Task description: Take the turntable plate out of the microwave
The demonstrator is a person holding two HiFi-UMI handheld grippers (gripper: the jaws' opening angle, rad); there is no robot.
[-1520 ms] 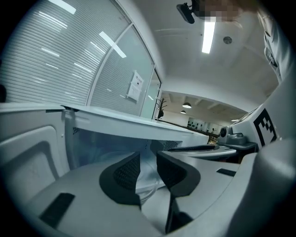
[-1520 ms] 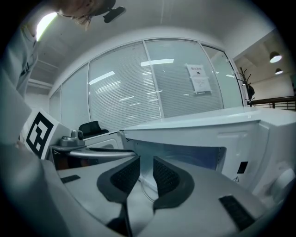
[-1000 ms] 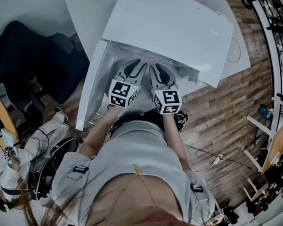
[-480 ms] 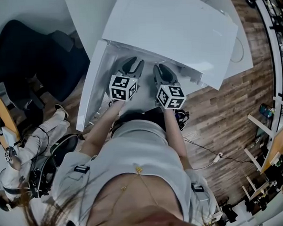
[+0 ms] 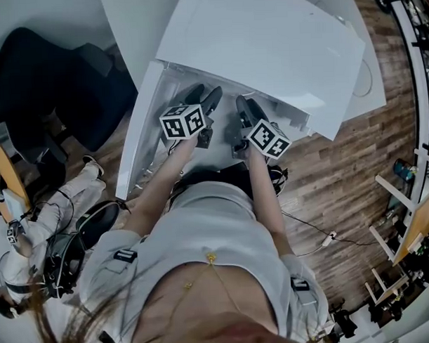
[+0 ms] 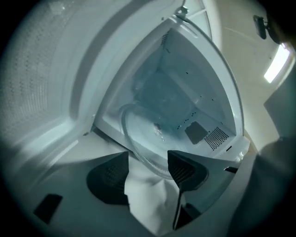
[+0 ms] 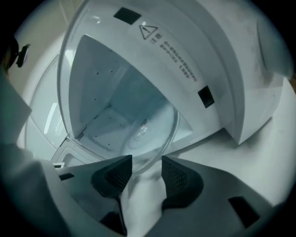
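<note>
On the white table [image 5: 136, 29] we list one white microwave [image 5: 266, 46], its door [image 5: 134, 135] swung wide open at the left side of the head view.

Inside the cavity: one clear glass turntable plate [image 6: 147, 132], not yet taken out. Its near rim reaches the front of the opening. Whether it lies flat on the cavity floor we cannot tell. On a cavity wall we note a perforated vent patch [image 6: 215, 137] and a dark square panel [image 6: 196, 132] beside it.

Left gripper [image 6: 148, 162]: reaches into the opening from the door side. Its jaws have just been opening and now stand spread. The plate's rim passes between them, closer to one pad; neither pad presses on the glass.

Right gripper [image 7: 147, 166]: reaches in just beside the left one. Its jaws have likewise just been opening and stand apart. The plate's edge dips into the gap between them, and we see no pad clamped on it.

Each gripper carries its marker cube, left [image 5: 182, 121] and right [image 5: 269, 138], both outside the cavity mouth.

Surroundings: wooden floor [image 5: 342, 198] to the right of the table, and a dark chair [image 5: 50, 88] at the left.
</note>
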